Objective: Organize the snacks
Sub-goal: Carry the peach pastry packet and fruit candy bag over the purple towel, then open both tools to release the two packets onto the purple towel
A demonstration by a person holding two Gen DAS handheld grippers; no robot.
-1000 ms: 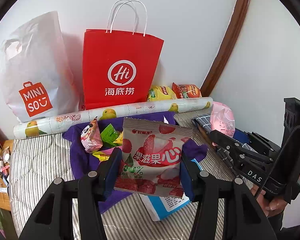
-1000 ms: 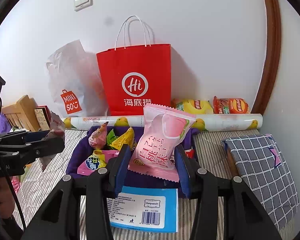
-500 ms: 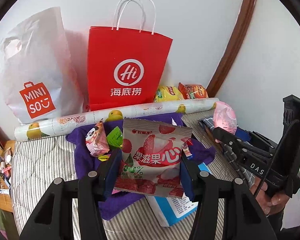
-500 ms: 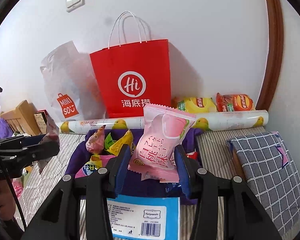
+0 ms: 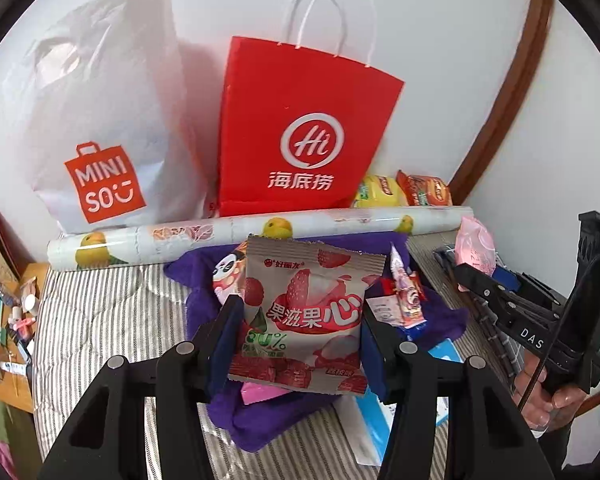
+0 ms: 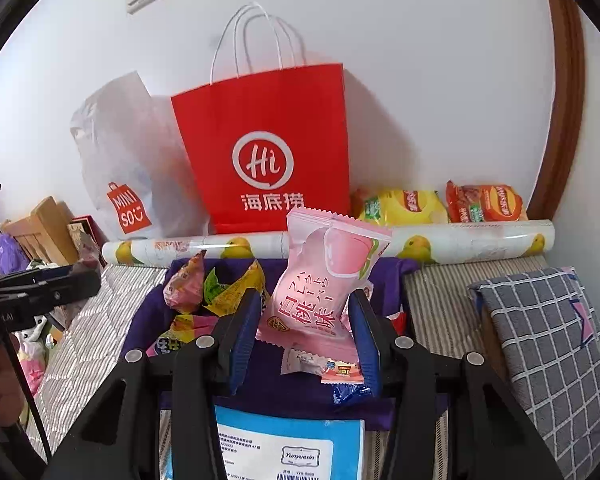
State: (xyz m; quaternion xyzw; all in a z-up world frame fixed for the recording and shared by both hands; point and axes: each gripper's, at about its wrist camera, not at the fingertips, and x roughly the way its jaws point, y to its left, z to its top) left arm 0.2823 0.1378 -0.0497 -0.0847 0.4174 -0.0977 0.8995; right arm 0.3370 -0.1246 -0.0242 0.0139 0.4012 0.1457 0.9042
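Snacks lie heaped on a purple cloth (image 6: 188,304) on the striped bed, in front of a red paper bag (image 6: 268,148). Left gripper (image 5: 300,344) pinches a strawberry snack packet (image 5: 304,316) above the cloth; right gripper (image 6: 306,334) clamps a pink peach packet (image 6: 324,276), both upright between partly closed jaws.

Left hand-held gripper (image 5: 300,344) clamping strawberry snack packet (image 5: 302,316), purple cloth (image 5: 432,316)

Back blocked: red paper bag (image 6: 268,152), white Miniso bag (image 5: 100,120), fruit-print roll (image 6: 460,242) across frame centre. Purple cloth (image 6: 148,312) cluttered with snacks. Striped bedding (image 5: 100,312) at left lies bare.
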